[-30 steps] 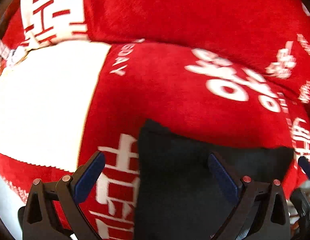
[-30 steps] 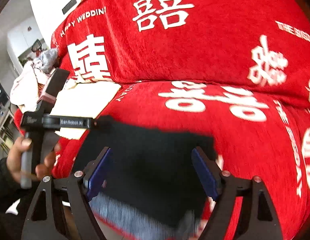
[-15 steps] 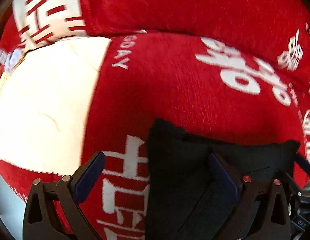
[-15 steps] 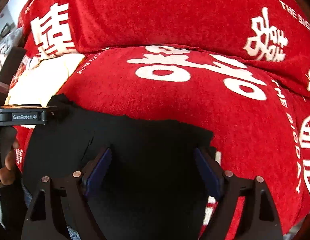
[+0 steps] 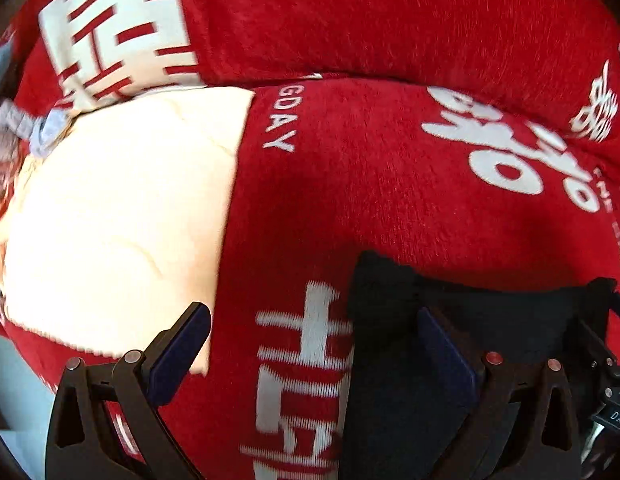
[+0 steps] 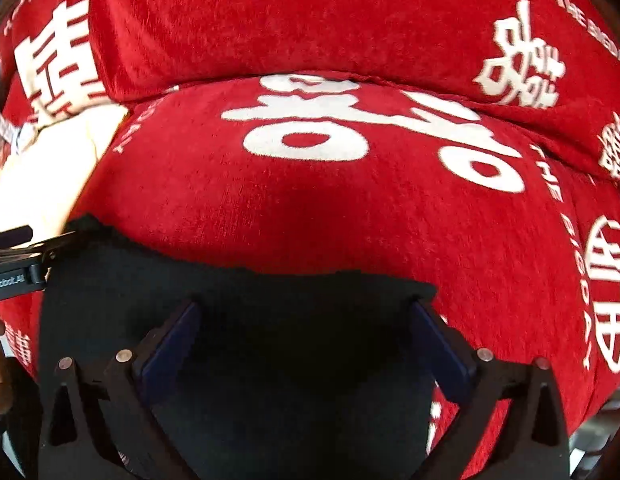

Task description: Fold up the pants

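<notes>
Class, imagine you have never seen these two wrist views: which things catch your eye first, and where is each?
The plush red cover with big white characters fills both views. Dark folded pants lie at the near edge, between the open right gripper's blue pads. In the left wrist view a cream quilted cloth lies on the left, and the open left gripper straddles the pants' left edge.

A home, likely a living room: ahead of the grippers spreads a sofa seat under a red plush cover [image 6: 350, 200] printed with white double-happiness characters and "THE BIGDAY" wedding lettering. Behind it rises a back cushion [image 6: 310, 20]; a cream pad [image 5: 109, 220] lies left.
</notes>
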A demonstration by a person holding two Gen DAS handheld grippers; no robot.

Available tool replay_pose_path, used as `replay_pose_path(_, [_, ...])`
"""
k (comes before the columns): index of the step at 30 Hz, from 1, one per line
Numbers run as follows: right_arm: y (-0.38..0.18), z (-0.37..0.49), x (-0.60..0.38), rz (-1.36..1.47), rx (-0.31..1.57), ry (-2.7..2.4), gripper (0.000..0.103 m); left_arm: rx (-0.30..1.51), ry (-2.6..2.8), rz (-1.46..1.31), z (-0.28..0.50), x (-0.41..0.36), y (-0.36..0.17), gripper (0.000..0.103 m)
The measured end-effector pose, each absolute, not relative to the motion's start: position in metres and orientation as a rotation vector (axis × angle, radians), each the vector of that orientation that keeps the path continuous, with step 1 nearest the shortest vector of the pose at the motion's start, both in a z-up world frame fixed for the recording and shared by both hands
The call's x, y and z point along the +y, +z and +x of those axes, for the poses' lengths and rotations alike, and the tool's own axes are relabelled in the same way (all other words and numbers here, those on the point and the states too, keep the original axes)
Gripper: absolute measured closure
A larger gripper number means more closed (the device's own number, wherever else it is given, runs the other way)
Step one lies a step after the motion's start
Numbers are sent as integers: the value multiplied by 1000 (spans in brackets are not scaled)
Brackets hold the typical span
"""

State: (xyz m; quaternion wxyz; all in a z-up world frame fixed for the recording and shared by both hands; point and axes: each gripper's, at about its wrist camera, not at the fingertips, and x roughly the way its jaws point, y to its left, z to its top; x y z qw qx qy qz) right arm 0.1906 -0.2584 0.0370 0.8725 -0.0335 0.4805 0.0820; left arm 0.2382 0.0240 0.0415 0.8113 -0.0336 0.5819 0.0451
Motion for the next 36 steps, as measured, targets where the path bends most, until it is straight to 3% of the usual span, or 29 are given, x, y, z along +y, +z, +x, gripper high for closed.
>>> replay_pose_path(7, [54, 140, -230, -42, 919, 268, 0, 1206, 78, -123, 180, 31, 36, 0])
replay_pose_path(12, [10, 143, -182, -233, 978, 281, 1, 1215, 86, -64, 176, 25, 30, 0])
replay_pose_path(36, [18, 74, -242, -145, 933, 206, 0, 1238, 92, -53, 115, 36, 25, 0])
